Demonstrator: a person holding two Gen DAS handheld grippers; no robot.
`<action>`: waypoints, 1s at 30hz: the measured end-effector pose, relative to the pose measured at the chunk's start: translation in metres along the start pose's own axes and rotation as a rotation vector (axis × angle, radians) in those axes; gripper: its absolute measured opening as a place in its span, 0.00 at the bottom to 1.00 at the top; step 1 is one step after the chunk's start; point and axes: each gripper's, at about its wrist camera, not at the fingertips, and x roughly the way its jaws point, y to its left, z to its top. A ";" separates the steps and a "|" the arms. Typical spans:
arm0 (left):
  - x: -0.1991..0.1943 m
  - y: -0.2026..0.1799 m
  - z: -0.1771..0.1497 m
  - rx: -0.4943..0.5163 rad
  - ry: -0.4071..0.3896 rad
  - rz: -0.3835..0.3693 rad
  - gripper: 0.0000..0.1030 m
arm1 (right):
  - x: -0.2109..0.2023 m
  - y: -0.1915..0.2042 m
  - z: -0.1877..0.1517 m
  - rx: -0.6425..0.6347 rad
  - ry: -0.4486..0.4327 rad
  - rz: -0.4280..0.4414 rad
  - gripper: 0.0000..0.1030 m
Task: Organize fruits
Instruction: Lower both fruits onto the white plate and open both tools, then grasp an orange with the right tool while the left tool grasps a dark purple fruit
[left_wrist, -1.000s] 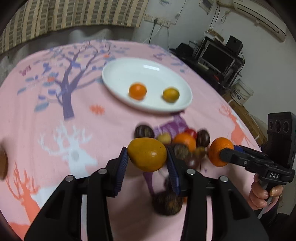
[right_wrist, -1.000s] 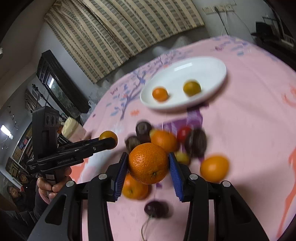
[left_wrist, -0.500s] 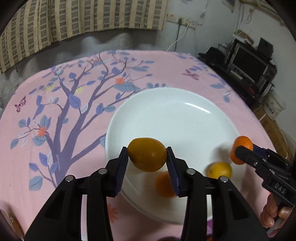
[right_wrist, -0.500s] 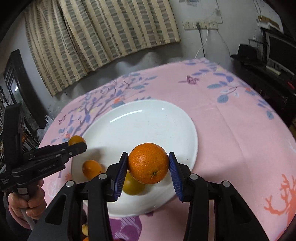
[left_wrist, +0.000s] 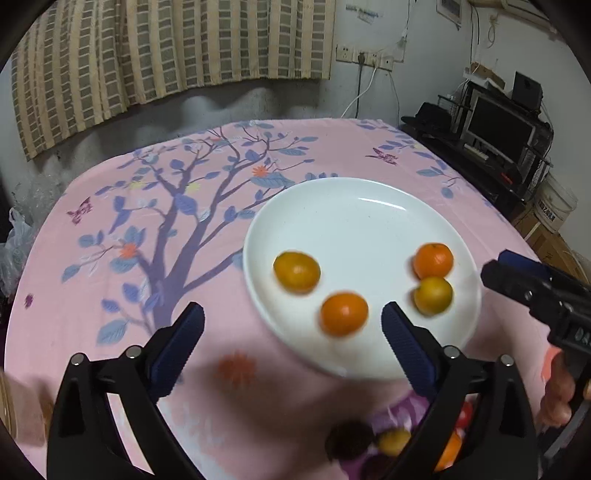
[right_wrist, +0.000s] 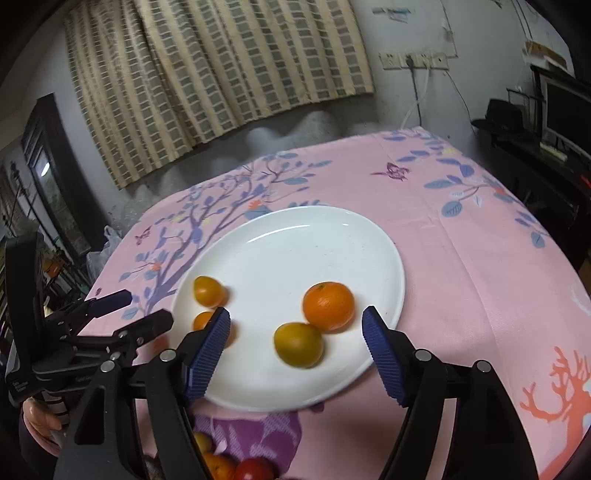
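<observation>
Four round citrus fruits lie in the wide white ceramic plate at the centre right of the left wrist view: a yellow-orange one on the plate's left, a deeper orange one below it near the front rim, and on the right an orange mandarin touching a yellowish-green fruit just beneath it. The right wrist view shows the same plate from the other side, with the mandarin and the yellowish fruit at the frame's centre.

The left gripper is released and empty, its blue ribbed jaws opening wide over the plate's front rim. The right gripper is also released, its jaws opening with nothing pressed between them, though the two fruits lie beyond the gap.

Only the left view shows a dark round fruit and small yellow fruit on the counter at bottom; only the right shows a red fruit there. The pink tree-printed tablecloth covers the counter, with a striped curtain behind.
</observation>
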 end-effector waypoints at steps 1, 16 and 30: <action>-0.011 0.002 -0.010 -0.008 -0.009 -0.012 0.93 | -0.007 0.002 -0.005 -0.015 -0.005 -0.002 0.73; -0.059 0.025 -0.124 -0.030 0.042 0.012 0.93 | -0.063 -0.013 -0.110 -0.080 0.083 -0.034 0.73; -0.082 0.029 -0.146 0.009 0.031 -0.050 0.93 | -0.059 0.008 -0.129 -0.186 0.175 0.001 0.69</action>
